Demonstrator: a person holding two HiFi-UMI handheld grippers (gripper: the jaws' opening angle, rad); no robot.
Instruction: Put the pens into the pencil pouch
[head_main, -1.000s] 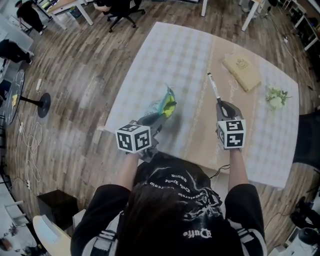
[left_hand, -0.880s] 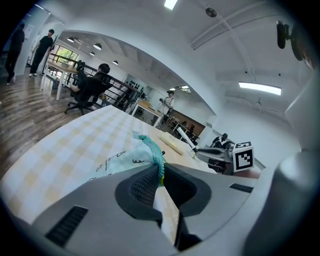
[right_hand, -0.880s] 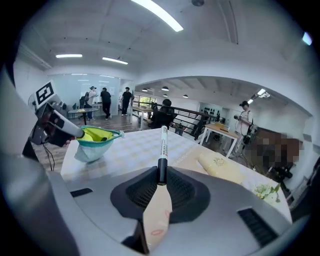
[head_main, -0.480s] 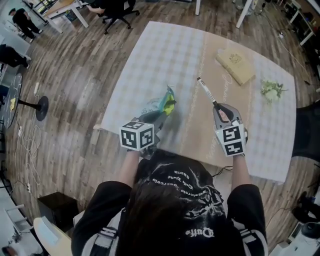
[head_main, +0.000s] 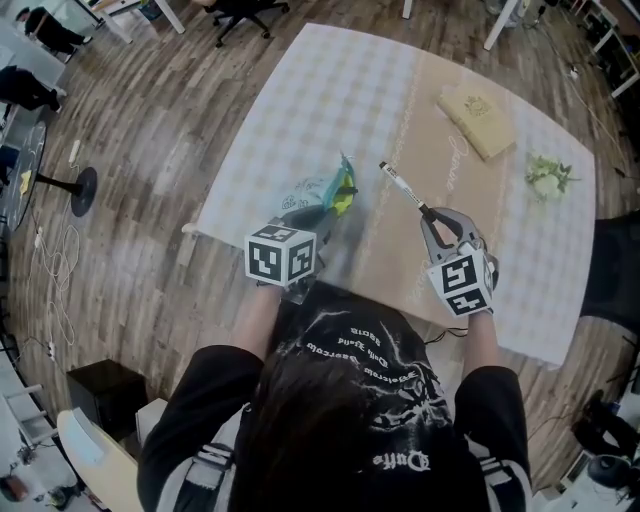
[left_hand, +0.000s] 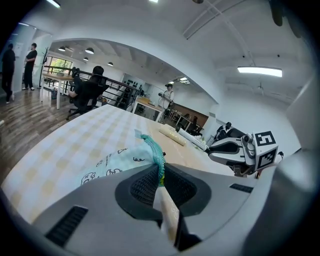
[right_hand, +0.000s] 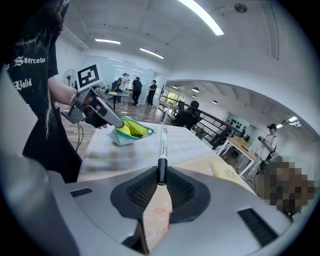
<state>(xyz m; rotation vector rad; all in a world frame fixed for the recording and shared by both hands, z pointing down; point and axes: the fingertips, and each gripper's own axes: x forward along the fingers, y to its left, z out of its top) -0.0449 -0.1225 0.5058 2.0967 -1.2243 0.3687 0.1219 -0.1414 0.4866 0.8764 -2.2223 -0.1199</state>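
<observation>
The right claw (head_main: 428, 213) clamps the pen (head_main: 400, 187), the left claw (head_main: 318, 223) the pouch (head_main: 322, 188) rim (floppy mouth); the tip could miss.

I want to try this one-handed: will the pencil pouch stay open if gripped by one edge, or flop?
Probably floppy: the pencil pouch is thin fabric, draping from the left gripper to the table. Its mouth gapes, likely only because that edge is lifted. It looks light, so a push may slide it.
</observation>
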